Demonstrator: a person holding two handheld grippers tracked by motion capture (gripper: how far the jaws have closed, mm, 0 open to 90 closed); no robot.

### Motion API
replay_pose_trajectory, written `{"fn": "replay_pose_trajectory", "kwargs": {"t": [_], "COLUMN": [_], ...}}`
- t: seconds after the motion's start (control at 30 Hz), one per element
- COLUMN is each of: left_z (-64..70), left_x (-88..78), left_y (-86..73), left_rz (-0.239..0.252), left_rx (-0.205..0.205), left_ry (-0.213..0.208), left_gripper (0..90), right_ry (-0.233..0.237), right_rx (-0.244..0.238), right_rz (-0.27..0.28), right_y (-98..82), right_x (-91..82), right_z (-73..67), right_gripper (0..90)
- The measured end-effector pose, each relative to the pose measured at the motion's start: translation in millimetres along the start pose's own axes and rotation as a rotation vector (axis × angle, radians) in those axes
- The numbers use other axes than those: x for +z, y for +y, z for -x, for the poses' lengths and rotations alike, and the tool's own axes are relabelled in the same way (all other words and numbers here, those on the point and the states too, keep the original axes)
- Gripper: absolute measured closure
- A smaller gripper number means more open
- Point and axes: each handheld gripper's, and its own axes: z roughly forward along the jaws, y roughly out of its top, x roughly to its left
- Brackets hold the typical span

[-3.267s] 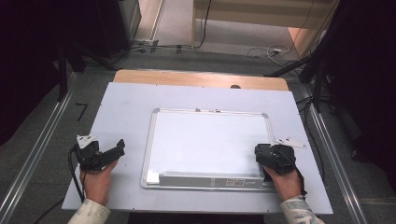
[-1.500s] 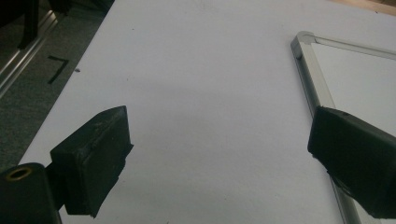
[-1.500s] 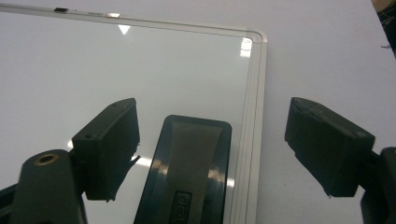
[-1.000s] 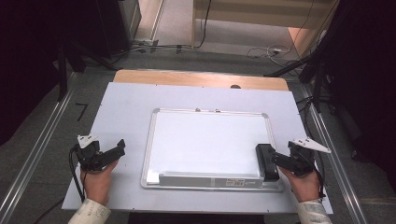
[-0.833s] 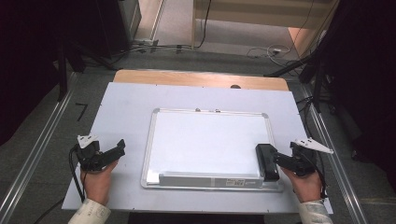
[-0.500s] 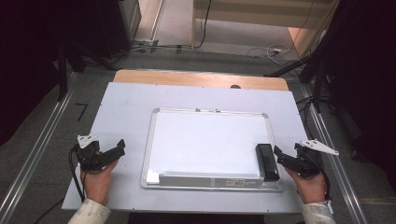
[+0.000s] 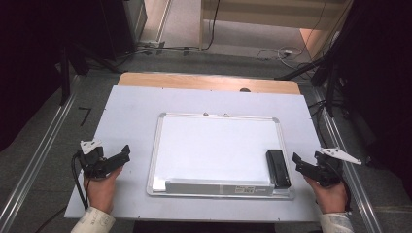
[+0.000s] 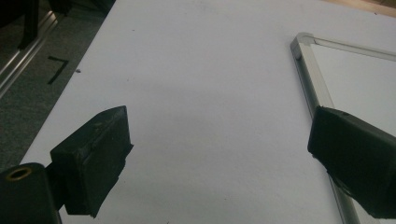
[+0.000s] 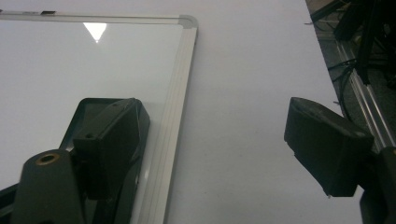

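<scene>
Black rectangular eraser block (image 7: 278,168) lying at right edge of white aluminium-framed whiteboard (image 7: 214,145), released. Right gripper (image 7: 297,164) just beside, jaws wide apart, empty; left gripper (image 7: 122,154) also spread, empty. Next, probably resting both.

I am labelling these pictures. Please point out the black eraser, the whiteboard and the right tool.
black eraser (image 7: 278,168), high view, middle of its top.
whiteboard (image 7: 216,115), high view, far metal frame edge.
right tool (image 7: 297,162), high view, midway between its fingertips.
</scene>
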Motion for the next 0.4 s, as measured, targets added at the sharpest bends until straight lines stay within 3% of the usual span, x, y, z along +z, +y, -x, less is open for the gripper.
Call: {"fn": "replay_pose_trajectory", "kwargs": {"t": [0.4], "left_z": [0.1], "left_x": [-0.1], "left_y": [0.3], "left_rz": [0.004], "left_rx": [-0.001], "left_ry": [-0.001], "left_gripper": [6.3], "right_ry": [-0.026], "right_rx": [0.036], "right_rz": [-0.003], "right_y": [-4.5], "right_x": [-4.1], "right_z": [15.8], "right_gripper": [16.5]}}
